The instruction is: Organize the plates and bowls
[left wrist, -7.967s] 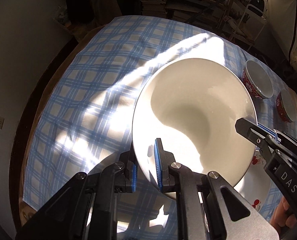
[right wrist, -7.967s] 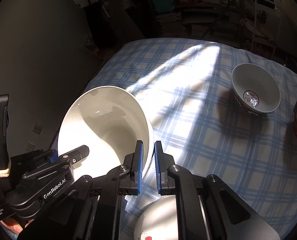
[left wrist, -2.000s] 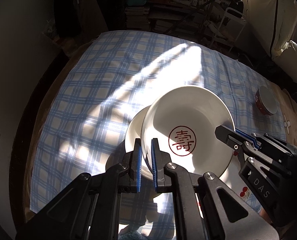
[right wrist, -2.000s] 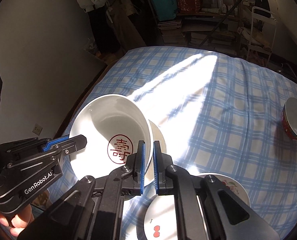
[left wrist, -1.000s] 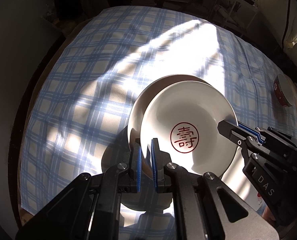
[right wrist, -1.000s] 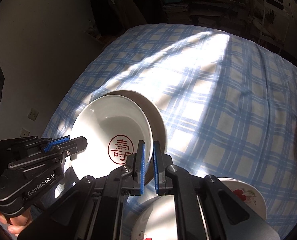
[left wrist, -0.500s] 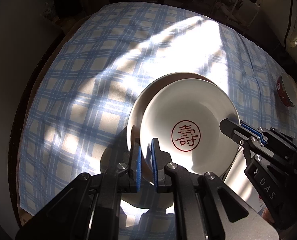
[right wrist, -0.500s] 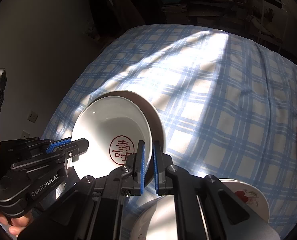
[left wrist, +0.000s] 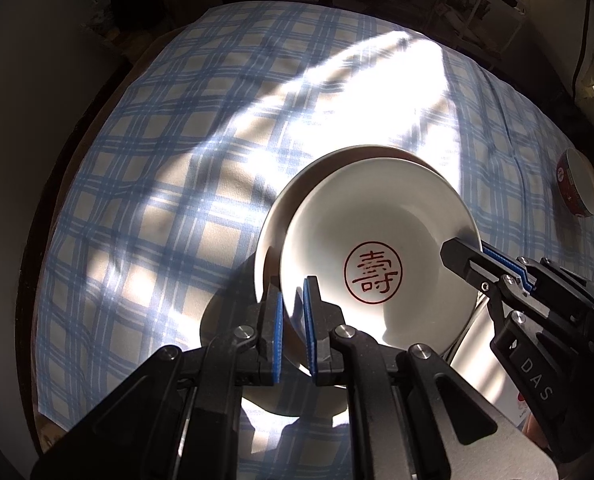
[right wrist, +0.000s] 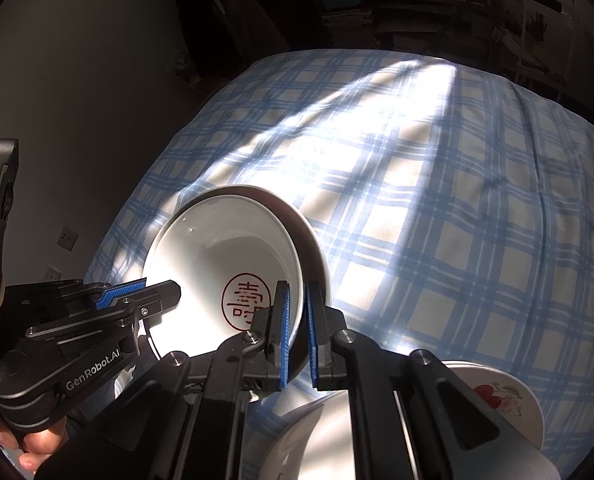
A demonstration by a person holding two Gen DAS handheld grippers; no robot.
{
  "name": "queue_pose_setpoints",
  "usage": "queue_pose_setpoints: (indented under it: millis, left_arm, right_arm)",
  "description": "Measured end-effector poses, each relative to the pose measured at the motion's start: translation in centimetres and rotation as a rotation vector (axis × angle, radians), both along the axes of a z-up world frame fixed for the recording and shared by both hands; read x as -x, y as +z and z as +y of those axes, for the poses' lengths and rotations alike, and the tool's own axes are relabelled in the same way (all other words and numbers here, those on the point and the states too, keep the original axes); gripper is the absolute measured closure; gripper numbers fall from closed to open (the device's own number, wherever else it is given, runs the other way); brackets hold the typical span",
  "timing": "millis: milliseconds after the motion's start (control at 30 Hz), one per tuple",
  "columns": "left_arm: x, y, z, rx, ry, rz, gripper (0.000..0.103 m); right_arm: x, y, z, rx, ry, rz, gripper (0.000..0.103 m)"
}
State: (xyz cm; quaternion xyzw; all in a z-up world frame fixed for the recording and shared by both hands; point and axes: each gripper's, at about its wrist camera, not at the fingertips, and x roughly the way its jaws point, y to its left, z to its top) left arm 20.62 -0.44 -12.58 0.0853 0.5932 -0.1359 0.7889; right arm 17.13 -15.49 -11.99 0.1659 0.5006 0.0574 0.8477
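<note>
A: What is nearest?

B: The left gripper (left wrist: pixel 293 332), its jaws narrowed onto the near rim of a white bowl (left wrist: pixel 377 240) with a red character stamped inside. The right gripper (right wrist: pixel 295 334) pinches the opposite rim the same way. Both point steeply down.

A: Where does the bowl sit?

B: Just above, perhaps nested into, a larger plain white bowl (left wrist: pixel 273 220) on the blue checked tablecloth (left wrist: pixel 157 200) covering the table. Whether they touch, I cannot tell.

A: What could go wrong?

B: Probably an uneven release: if one gripper lets go first, the bowl could tip and knock the lower rim. Thin rim grips may also slip.

A: Anything beyond?

B: A flowered plate (right wrist: pixel 509 396) near the right gripper, a red-patterned bowl (left wrist: pixel 577 188) well apart at the table's far edge, then dim shelves.
</note>
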Motion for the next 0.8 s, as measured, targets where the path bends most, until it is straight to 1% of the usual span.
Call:
queue_pose_setpoints:
  millis: [300, 533, 667, 800]
  left_arm:
    - [0.2, 0.3, 0.3, 0.013, 0.014, -0.013, 0.092]
    - [0.9, 1.2, 0.4, 0.012, -0.008, -0.058, 0.092]
    - [1.0, 1.9, 0.9, 0.022, 0.007, -0.085, 0.092]
    - [0.8, 2.0, 1.4, 0.030, 0.031, -0.084, 0.092]
  right_arm:
    - [0.0, -0.1, 0.0, 0.002, 0.000, 0.003, 0.094]
    - [0.0, -0.2, -0.1, -0.006, -0.007, 0.023, 0.094]
    - [0.0, 0.2, -0.1, -0.008, -0.003, 0.013, 0.093]
    - [0.2, 0.4, -0.4, -0.012, -0.006, 0.007, 0.091]
